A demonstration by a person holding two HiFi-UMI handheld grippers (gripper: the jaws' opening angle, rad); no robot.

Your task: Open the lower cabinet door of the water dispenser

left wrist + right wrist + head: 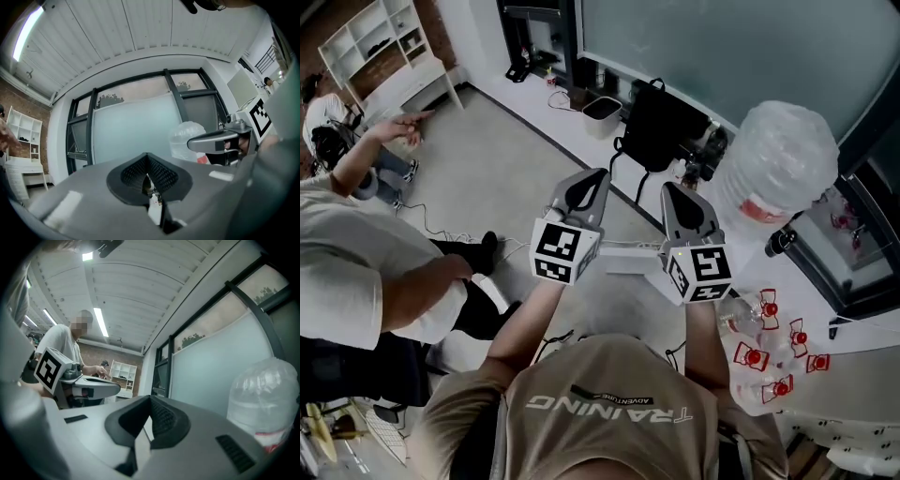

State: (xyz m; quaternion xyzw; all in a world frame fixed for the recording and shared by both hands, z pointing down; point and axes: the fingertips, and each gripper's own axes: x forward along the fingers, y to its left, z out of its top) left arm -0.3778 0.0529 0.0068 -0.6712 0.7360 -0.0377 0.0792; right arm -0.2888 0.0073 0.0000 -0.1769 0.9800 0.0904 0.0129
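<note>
The left gripper (592,178) and the right gripper (677,190) were held up side by side in front of the person, both pointing level toward the window wall (136,126). The jaws of each were closed, ribbed pads pressed together, with nothing gripped between them. Each carried its marker cube at the rear, nearest the person's chest.

The big clear water jug (780,155) sitting on the water dispenser stood ahead of the right gripper and to its right, well apart from both pairs of jaws. The dispenser's lower cabinet door lay somewhere below that jug, but no view showed it clearly enough to tell its state.

Straight ahead of the two grippers, down on the floor by the wall, were a black bag (661,122) and a small white bin (602,110). Behind and to the right of the right gripper, several small red-capped bottles (755,356) lay on a white surface. Off to the left of the left gripper another person (366,272) was seated, and beyond them stood a white shelf unit (380,42).
</note>
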